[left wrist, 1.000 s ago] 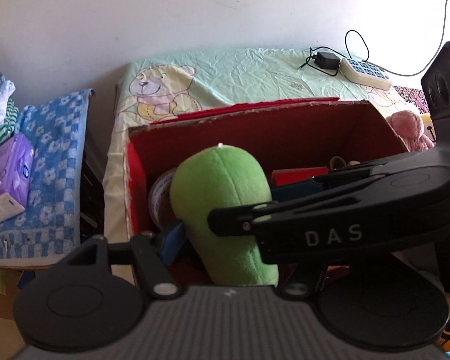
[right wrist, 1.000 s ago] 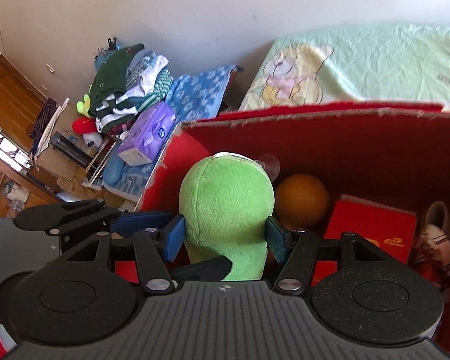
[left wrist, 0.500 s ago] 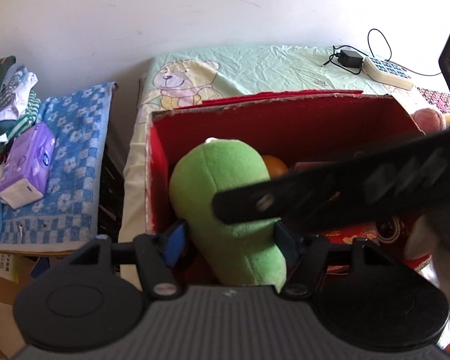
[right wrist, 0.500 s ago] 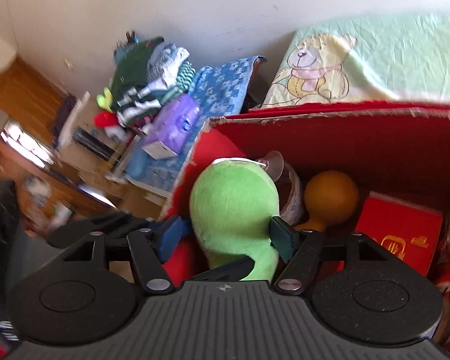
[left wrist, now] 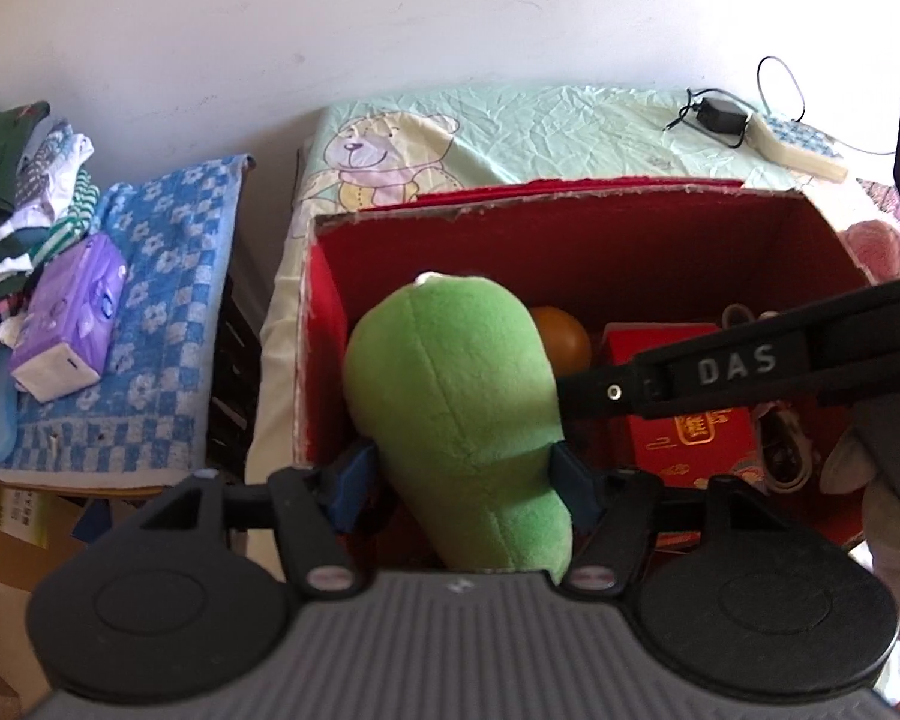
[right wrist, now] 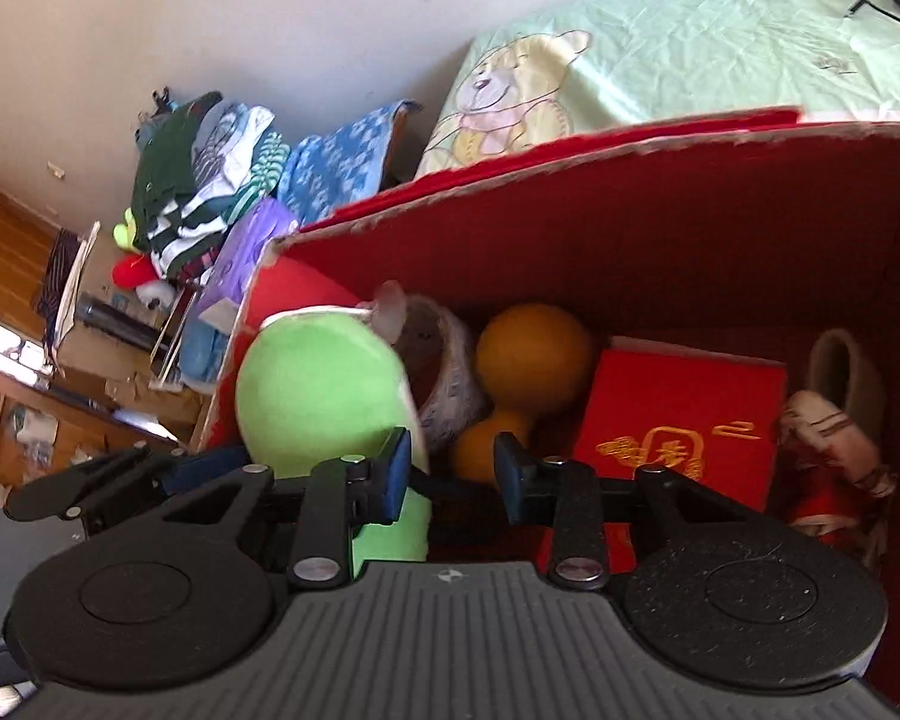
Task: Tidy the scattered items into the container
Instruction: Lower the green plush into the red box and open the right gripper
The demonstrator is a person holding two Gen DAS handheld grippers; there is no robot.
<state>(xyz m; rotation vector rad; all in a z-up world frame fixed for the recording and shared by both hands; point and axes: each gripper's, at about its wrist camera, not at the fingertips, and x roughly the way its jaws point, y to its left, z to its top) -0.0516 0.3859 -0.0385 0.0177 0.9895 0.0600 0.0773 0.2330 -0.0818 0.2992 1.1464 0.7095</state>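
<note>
A green plush toy [left wrist: 456, 396] stands upright at the left end of the red cardboard box [left wrist: 570, 195]. My left gripper [left wrist: 459, 480] is shut on the toy's lower body, with a blue pad pressing each side. In the right wrist view the same toy [right wrist: 324, 396] lies left of my right gripper [right wrist: 453, 474]. That gripper's jaws are closing with nothing between them. Its left pad sits beside the toy, not around it. One finger [left wrist: 732, 369] of the right gripper crosses the left wrist view over the box.
Inside the box [right wrist: 630, 138] are an orange gourd-shaped toy [right wrist: 531, 360], a red packet [right wrist: 684, 420], a round brownish item [right wrist: 438, 354] and a slipper [right wrist: 834, 420]. Behind is a bear-print sheet [left wrist: 510, 126] with a remote [left wrist: 798, 144]. At left lie a blue towel [left wrist: 168, 276], a tissue pack [left wrist: 72, 324] and clothes [left wrist: 24, 180].
The right gripper came off the green plush toy, shifted to the right of it, and its jaws narrowed. The left gripper kept its hold on the toy.
</note>
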